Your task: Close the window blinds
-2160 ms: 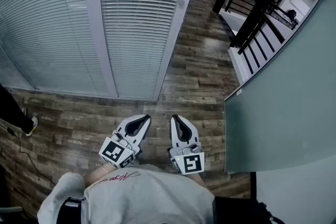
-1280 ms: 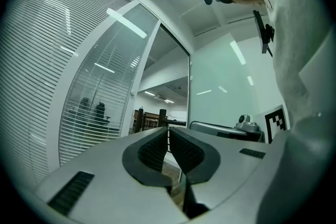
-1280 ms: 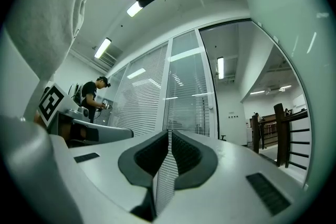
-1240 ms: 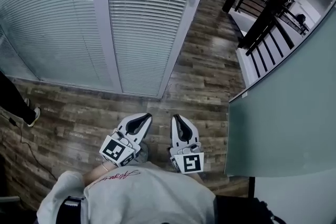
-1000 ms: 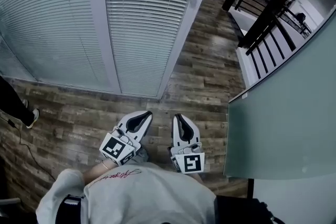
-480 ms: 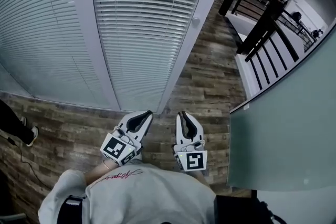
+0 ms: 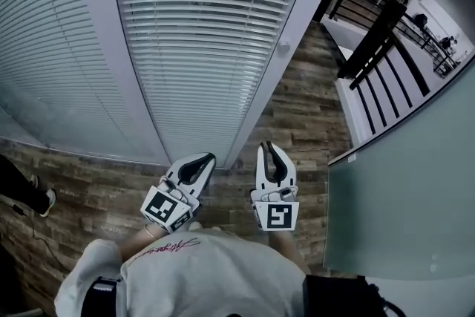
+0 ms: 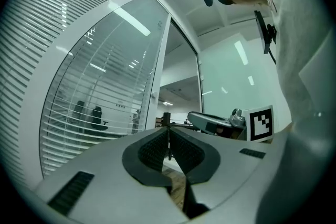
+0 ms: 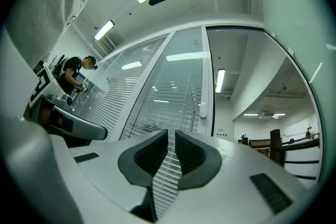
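Note:
White slatted blinds hang behind a glass pane; their slats stand apart, and dark office chairs show through. A round white knob sits on the white frame to the pane's right, and the knob also shows up ahead in the right gripper view. My left gripper is shut and empty, low in front of the pane's bottom. My right gripper is shut too, holds nothing, and points at the frame below the knob. In the left gripper view the blinds lie to the left.
The pane further left has tighter blinds. A dark stair railing and a frosted glass panel close off the right side. Someone's shoe stands on the wooden floor at the left. Another person stands by the glass.
The window has come closer and fills more of the head view. Both grippers have moved forward toward the frame, the right one further. Their jaws stayed shut.

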Tool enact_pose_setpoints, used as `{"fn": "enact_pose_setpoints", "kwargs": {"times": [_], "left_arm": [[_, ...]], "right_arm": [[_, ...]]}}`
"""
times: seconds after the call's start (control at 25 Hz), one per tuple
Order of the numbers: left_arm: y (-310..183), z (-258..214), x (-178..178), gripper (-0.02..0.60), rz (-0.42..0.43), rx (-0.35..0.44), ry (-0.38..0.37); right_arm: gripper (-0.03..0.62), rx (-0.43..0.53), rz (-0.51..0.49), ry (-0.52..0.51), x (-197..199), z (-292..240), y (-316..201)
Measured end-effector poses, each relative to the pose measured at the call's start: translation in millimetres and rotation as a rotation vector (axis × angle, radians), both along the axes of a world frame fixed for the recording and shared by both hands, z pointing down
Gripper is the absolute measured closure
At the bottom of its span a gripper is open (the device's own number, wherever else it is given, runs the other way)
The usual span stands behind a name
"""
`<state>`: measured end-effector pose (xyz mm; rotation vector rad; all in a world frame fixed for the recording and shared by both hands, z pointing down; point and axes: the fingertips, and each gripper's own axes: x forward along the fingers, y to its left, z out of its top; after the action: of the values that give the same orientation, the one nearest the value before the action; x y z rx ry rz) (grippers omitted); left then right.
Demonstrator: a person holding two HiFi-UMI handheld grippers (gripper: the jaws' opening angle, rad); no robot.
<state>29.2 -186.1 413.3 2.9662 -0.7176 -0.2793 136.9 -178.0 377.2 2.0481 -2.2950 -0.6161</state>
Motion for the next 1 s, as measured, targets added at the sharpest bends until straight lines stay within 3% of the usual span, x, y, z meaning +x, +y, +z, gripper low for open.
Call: {"fn": "enact_pose_setpoints", "kwargs": {"times": [0.28, 0.44, 0.68, 0.92, 1.0], "left_arm": [[-6, -1, 15, 0.561, -0.043, -0.012, 0.024], [2, 4, 13, 0.561, -0.076, -0.023, 0.024], [6, 6, 12, 0.561, -0.104, -0.044, 0.002], [7, 1, 7, 0.561, -0.132, -0.014, 0.008], [7, -6, 5, 0.561, -0.135, -0.02, 0.009]], "right_arm": [[0.559, -0.077, 0.12, 0.234, 59, -23, -56], [0.494, -0.035, 0.117, 0.319, 75, -58, -87], [0.491, -0.001, 0.19, 0.459, 92, -98, -149], [0.487, -0.001, 0.241, 0.791, 86, -108, -178], [0.48, -0.016, 0.234, 0.854, 86, -116, -185]]}}
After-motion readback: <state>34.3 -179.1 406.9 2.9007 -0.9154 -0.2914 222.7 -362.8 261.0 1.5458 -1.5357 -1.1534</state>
